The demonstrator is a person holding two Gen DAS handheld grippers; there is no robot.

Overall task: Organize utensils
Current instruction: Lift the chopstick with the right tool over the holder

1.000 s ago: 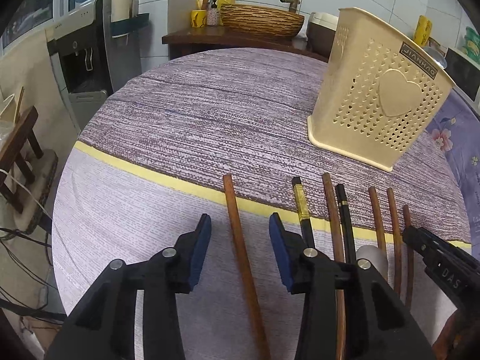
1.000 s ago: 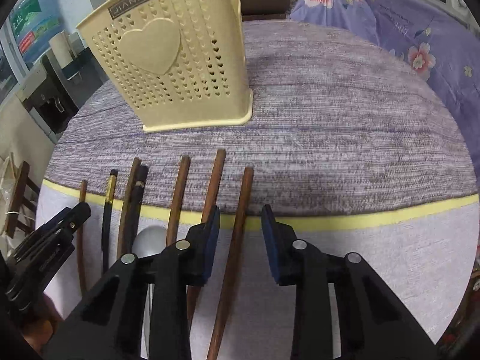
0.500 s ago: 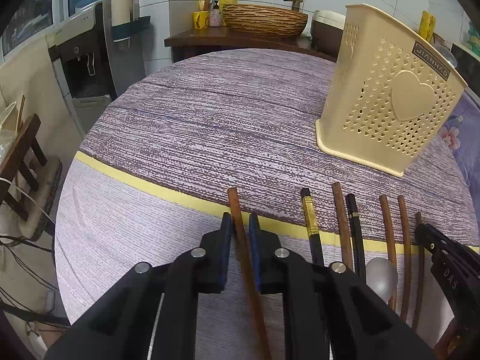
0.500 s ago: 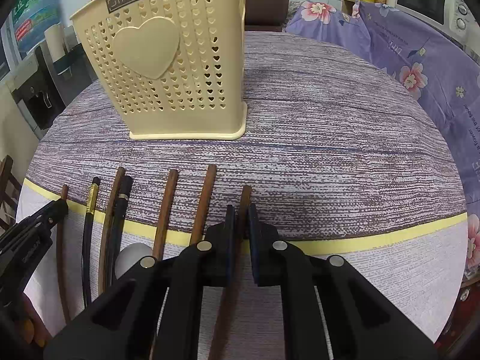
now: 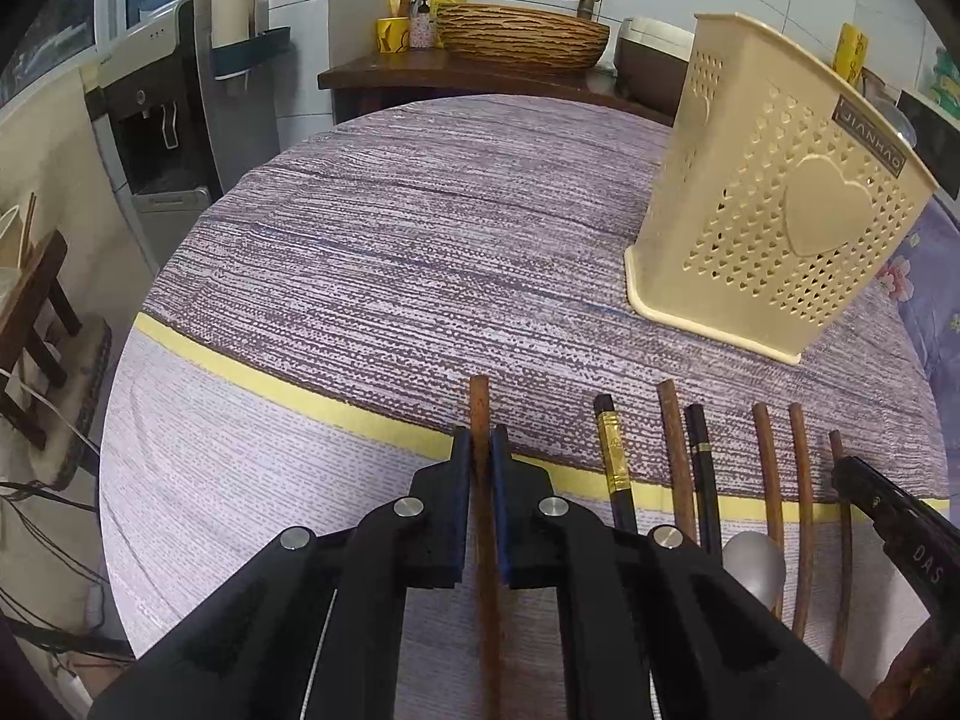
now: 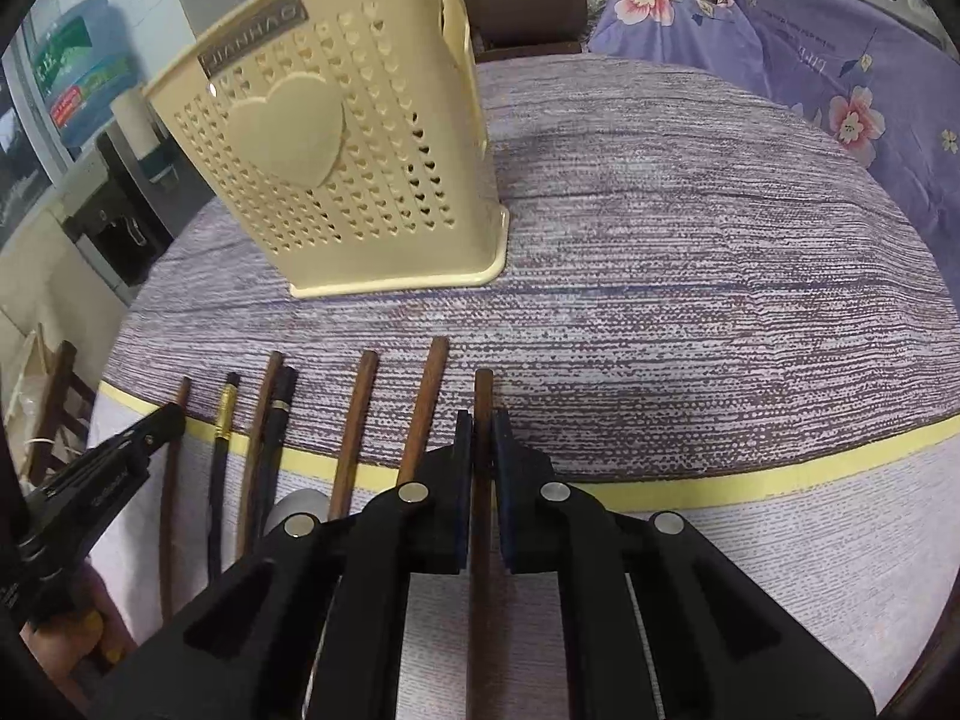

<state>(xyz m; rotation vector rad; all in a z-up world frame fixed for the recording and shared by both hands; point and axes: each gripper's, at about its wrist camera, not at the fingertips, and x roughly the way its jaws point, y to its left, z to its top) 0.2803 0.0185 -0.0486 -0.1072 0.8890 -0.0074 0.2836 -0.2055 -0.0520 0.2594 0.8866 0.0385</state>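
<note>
Left gripper (image 5: 480, 450): I read both blue pads pressed flat against a brown wooden chopstick (image 5: 479, 402), leftmost of the row. Its tip sticks out past the pads over the yellow stripe (image 5: 300, 399) of the tablecloth (image 5: 420, 228); its shaft runs back between the black arms. I cannot tell whether it is lifted or lying on the cloth.

Right gripper (image 6: 482, 438): same condition. Pads closed on the rightmost brown chopstick (image 6: 483, 390), tip protruding forward, shaft running back under the linkage.

Between the two held sticks, the others lie side by side on the cloth, tips pointing toward the holder: a black chopstick with a gold band (image 5: 612, 450), a brown one (image 5: 675, 450) touching a second black one (image 5: 702, 462), then two thin brown ones (image 5: 765, 468) (image 5: 801, 480). A metal spoon bowl (image 5: 753, 564) shows among them, near the left gripper's linkage.

The cream perforated utensil holder (image 5: 774, 210), heart on its face, "JIANHAO" label on its rim, stands upright on the cloth beyond the row, apart from the tips.

Farther out, left view: a woven basket (image 5: 522, 36) on a dark shelf, a water dispenser (image 5: 162, 120). Right view: purple floral fabric (image 6: 828, 60).
</note>
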